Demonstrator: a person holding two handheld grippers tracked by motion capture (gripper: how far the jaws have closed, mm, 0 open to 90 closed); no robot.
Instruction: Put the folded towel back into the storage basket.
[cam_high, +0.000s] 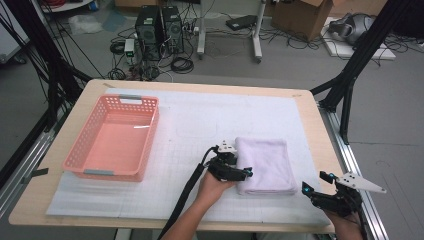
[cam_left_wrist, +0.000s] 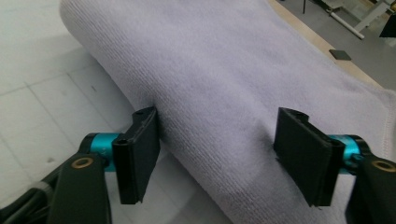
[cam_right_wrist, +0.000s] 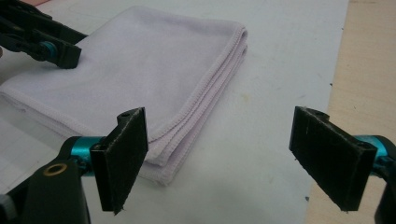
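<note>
A folded pale lilac towel lies flat on the white mat, right of the table's middle. My left gripper is at the towel's left folded edge. In the left gripper view its jaws straddle that fold of the towel: one pad meets the fold's side and the other rests on top of the cloth. The left gripper stands wide and the towel is not lifted. My right gripper hovers open near the table's front right corner, clear of the towel, with nothing between its jaws.
A pink plastic basket stands on the left of the mat with nothing in it. The bare wooden table edge runs along the right of the mat. Behind the table the floor holds computer towers, cables and boxes.
</note>
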